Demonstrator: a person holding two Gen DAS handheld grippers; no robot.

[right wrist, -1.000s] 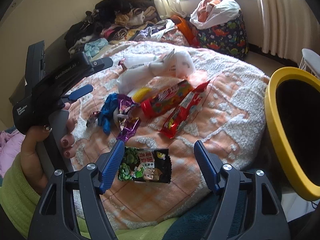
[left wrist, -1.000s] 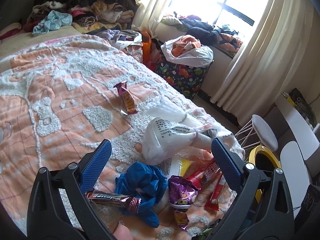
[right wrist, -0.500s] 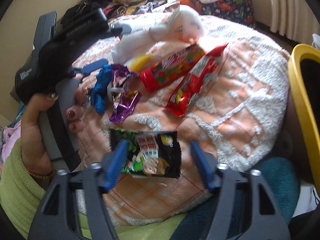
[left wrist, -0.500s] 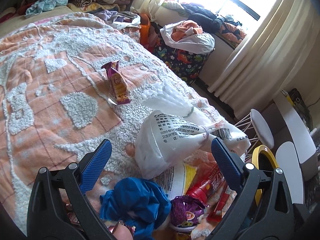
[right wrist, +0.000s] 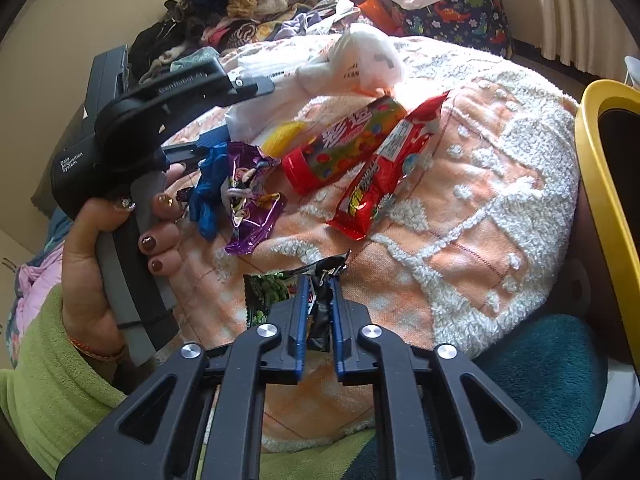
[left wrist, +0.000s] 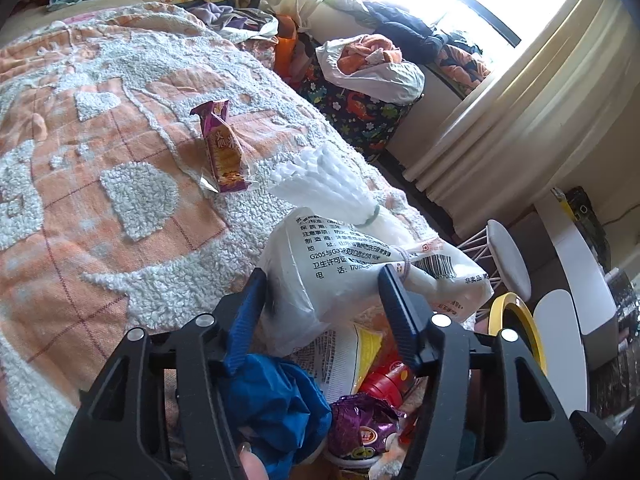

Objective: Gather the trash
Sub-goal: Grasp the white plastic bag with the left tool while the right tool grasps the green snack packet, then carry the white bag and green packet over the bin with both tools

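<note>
**Both grippers close in on bed litter**

Since a second ago the right gripper has gone from wide apart to clamped on the black-and-green snack packet, which lies crumpled on the orange-and-white bedspread. Meanwhile the left gripper has come down onto the white plastic bag; its jaws are closing with the bag between them, the pads just at its sides. Printing on the bag reads "G205" above a barcode. The left gripper's body carries "Data Acquisition System". Nearby lie a blue wrapper, a purple wrapper, a red tube with Chinese characters, a red packet and, farther up the bed, a purple biscuit wrapper. A yellow-rimmed bin stands beside the bed.
</note>
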